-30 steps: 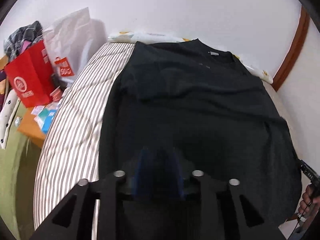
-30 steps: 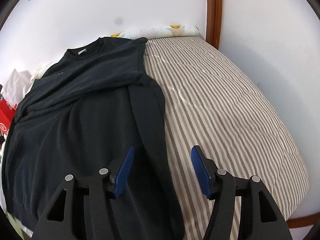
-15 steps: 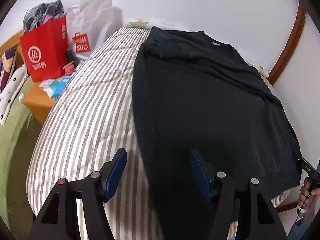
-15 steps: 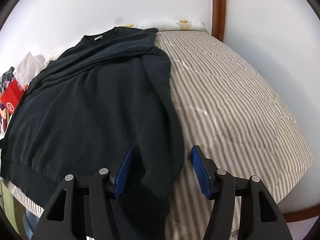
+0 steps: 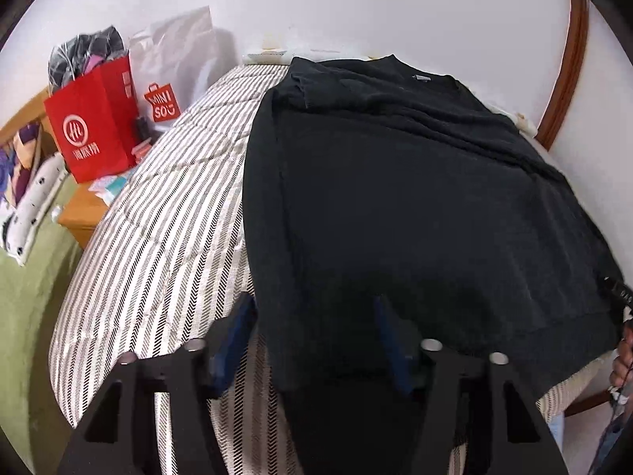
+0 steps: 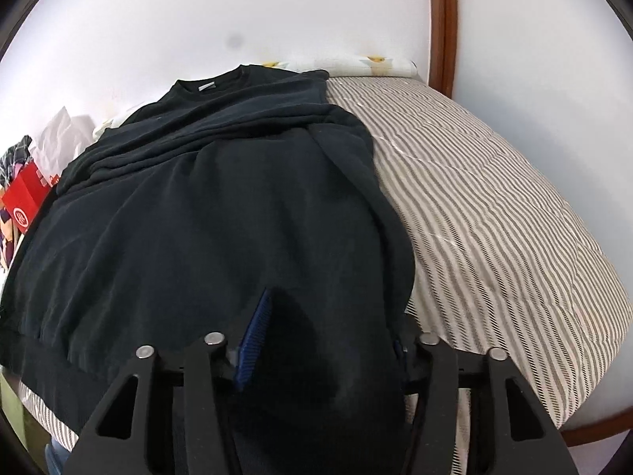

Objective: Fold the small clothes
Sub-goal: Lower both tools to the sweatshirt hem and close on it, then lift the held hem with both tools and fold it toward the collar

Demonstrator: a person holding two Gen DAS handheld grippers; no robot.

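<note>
A black sweater point(image 5: 395, 198) lies spread flat on the striped bed point(image 5: 166, 217), collar towards the wall. My left gripper point(image 5: 314, 332) is at the hem's near left corner. Its jaws are closing, and the corner's cloth lies flat between the blue pads, which stand apart. In the right wrist view the sweater point(image 6: 198, 217) has its right sleeve folded down along its side. My right gripper point(image 6: 328, 340) is at the near right corner, jaws closing, with a bunch of cloth filling the gap from pad to pad. That cloth hides the right pad.
A red paper bag point(image 5: 95, 130) and a white shopping bag point(image 5: 174, 63) stand on a wooden bedside table point(image 5: 79, 213) left of the bed. A pillow point(image 6: 356, 64) lies against the wall. The striped cover point(image 6: 494, 217) is bare right of the sweater. A person's hand point(image 5: 623, 360) shows at the edge.
Both grippers have drawn back and down to the sweater's near hem. The left jaws widened, now straddling the left corner. The right jaws have narrowed onto bunched cloth at the right corner.
</note>
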